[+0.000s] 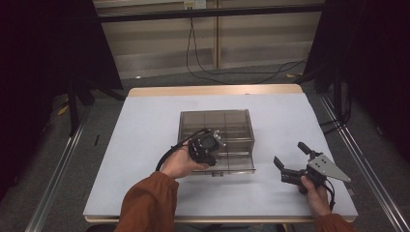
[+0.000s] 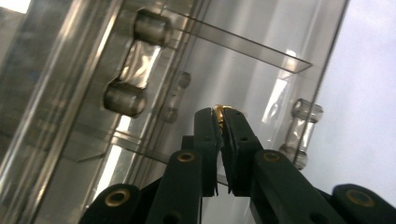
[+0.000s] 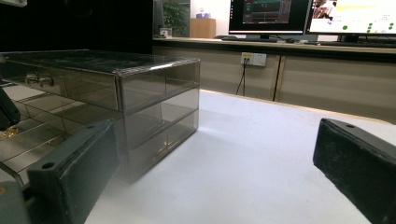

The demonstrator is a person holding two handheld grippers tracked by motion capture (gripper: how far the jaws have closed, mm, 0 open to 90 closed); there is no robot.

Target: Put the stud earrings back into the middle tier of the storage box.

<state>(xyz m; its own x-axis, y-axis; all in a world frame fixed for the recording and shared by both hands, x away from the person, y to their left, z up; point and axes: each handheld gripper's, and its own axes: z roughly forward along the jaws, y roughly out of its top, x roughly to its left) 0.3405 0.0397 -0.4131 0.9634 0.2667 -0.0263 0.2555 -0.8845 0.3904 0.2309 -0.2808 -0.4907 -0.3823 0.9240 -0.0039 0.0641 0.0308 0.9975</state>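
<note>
My left gripper (image 2: 223, 122) pinches a small, hard brass piece (image 2: 219, 111) over the rigid, slick acrylic drawer box (image 1: 216, 126); right gripper (image 1: 291, 160) idles, jaws apart.

Clear smoked-acrylic drawer cabinet (image 1: 216, 140) sits mid-table (image 1: 145, 125), on the white surface. Left gripper (image 1: 207, 145) is at the cabinet's near-left front, tips over the pulled-out lower drawer; jaw state unreadable from above. Left hand (image 1: 181, 164) with rust-orange sleeve (image 1: 147, 203) comes up from the near edge, a black cable (image 1: 183, 142) looping by the cabinet's left corner. Right gripper (image 1: 292, 162) rests on the table, near-right of the cabinet and well apart from it, jaws spread wide, held by the right hand (image 1: 316, 191).
</note>
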